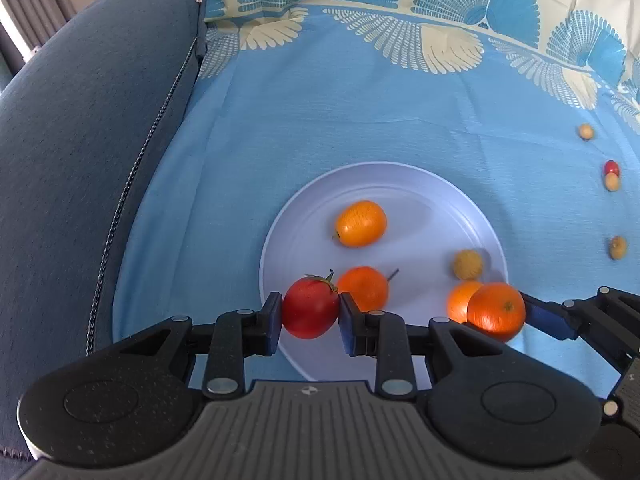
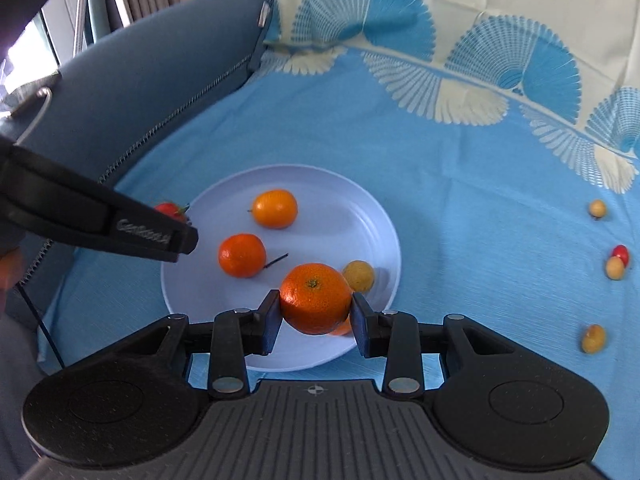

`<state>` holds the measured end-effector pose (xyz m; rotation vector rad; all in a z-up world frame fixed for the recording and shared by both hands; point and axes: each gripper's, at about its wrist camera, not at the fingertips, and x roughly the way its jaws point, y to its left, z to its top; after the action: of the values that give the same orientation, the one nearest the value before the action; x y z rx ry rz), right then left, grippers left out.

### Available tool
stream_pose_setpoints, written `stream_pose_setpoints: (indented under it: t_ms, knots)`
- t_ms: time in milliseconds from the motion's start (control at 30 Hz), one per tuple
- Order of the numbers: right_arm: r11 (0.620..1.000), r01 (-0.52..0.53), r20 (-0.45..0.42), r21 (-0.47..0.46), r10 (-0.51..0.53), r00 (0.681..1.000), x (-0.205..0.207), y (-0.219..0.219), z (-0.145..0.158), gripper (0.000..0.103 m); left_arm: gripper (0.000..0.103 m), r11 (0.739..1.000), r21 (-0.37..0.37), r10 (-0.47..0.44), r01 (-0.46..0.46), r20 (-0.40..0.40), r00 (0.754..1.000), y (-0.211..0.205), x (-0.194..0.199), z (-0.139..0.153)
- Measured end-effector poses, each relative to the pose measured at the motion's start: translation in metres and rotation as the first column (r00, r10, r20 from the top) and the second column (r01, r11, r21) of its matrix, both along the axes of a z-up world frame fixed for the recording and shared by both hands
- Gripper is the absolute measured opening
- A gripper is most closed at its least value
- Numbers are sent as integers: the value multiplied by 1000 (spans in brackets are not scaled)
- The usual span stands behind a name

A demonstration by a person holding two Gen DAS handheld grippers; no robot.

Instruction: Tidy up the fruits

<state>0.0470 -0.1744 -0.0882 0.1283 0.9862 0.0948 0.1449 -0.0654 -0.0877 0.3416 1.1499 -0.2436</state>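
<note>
A pale blue plate (image 1: 400,184) (image 2: 360,208) lies on the blue cloth. My left gripper (image 1: 311,316) is shut on a red tomato (image 1: 311,309) over the plate's left rim; the tomato (image 2: 170,210) peeks out behind the left gripper's arm in the right wrist view. My right gripper (image 2: 316,312) is shut on an orange mandarin (image 2: 315,298) (image 1: 496,311) over the plate's near right edge. On the plate lie an oval orange kumquat (image 1: 361,223) (image 2: 275,208), a small mandarin with a stem (image 1: 364,288) (image 2: 241,255), a yellow-brown longan (image 1: 467,265) (image 2: 359,276) and another orange fruit (image 1: 460,300) partly hidden behind the held mandarin.
Small fruits lie on the cloth to the right: a tan one (image 2: 597,208), a red one (image 2: 621,253) touching a tan one (image 2: 614,268), and a tan one nearer (image 2: 593,338). A grey-blue sofa arm (image 1: 80,160) borders the left.
</note>
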Motion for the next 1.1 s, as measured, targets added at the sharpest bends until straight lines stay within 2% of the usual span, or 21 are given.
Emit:
stream_pose_setpoints:
  t_ms: [33, 100, 133, 167, 200, 233, 267, 300, 400, 567, 667, 933, 1100]
  knots:
    - [1000, -6, -4, -2, 6, 1000, 3, 0, -2, 38, 33, 1000, -1, -3, 3, -2, 1000, 0, 3, -1]
    - [1000, -13, 4, -3, 14, 1000, 7, 1, -2, 39, 47, 1000, -14, -18, 18, 0, 1000, 0, 7, 1]
    - [1000, -18, 16, -1, 18, 1000, 8, 1, 0, 40, 74, 1000, -20, -19, 19, 6, 1000, 0, 8, 4]
    - [1000, -28, 31, 3, 28, 999, 9, 1, 3, 47, 98, 999, -32, -12, 13, 24, 1000, 2, 8, 9]
    - [999, -32, 44, 4, 32, 999, 10, 0, 8, 63, 103, 999, -50, -2, 5, 50, 999, 5, 6, 15]
    - [1000, -27, 57, -2, 28, 998, 9, 0, 13, 73, 103, 998, -66, 6, -2, 71, 997, 7, 4, 22]
    - [1000, -18, 68, -13, 19, 997, 7, -1, 19, 87, 103, 997, -75, 2, 3, 73, 997, 9, 1, 28]
    - [1000, -14, 77, -22, 15, 997, 4, -2, 25, 92, 103, 997, -78, -5, 10, 68, 998, 10, -3, 33]
    - [1000, -6, 69, -21, 8, 998, -13, -5, 40, 97, 103, 998, -55, 12, -8, 73, 997, 17, -20, 46]
    - [998, 55, 67, 4, -55, 996, -57, -7, 63, 101, 103, 999, 8, 38, -38, 48, 998, 24, -59, 60]
    - [994, 108, 85, 5, -108, 991, -81, -4, 77, 102, 103, 998, -20, 53, -53, 35, 998, 34, -83, 70]
    - [988, 153, 172, 1, -151, 974, -133, 0, 107, 102, 103, 992, -81, 103, -93, 129, 986, 49, -139, 104]
    - [986, 165, 237, -8, -158, 959, -157, -2, 122, 102, 103, 995, -65, 91, -81, 180, 979, 49, -163, 118]
